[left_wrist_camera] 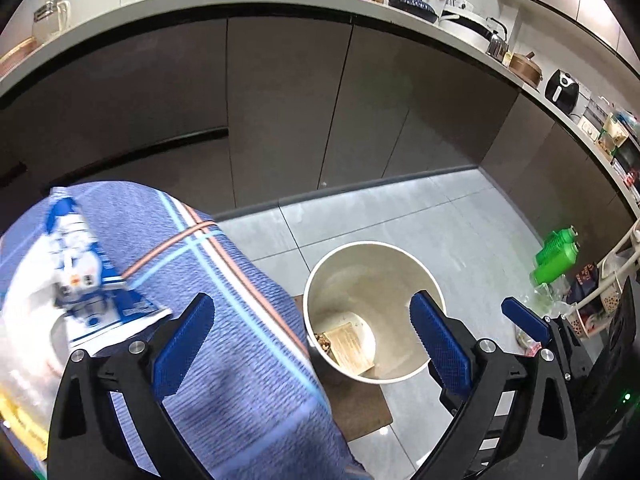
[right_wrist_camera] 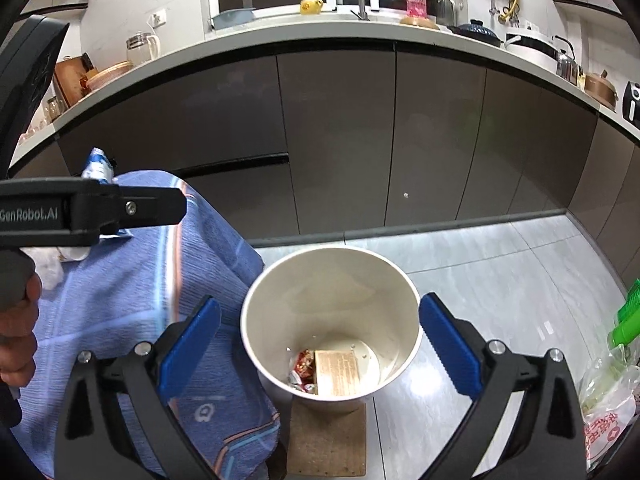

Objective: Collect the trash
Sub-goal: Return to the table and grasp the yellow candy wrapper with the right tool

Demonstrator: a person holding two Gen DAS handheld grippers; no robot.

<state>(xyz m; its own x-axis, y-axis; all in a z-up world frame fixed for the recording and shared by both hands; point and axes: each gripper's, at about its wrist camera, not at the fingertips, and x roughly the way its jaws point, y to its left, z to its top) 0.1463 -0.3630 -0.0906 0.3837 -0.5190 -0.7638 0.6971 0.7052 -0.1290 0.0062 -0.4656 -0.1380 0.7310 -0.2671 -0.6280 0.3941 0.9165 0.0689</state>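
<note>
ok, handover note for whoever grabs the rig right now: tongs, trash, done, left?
Left tongs: open, nothing between them, over the edge of the blue striped cloth.
Right tongs: open, empty, above the white round bin.
Bin stands on a brown mat on the grey tile floor. Inside: a tan paper card and red-and-white wrappers.
Left: a blue-and-white wrapper lies on the cloth, with crumpled white tissue beside it; neither is binned yet.
</note>
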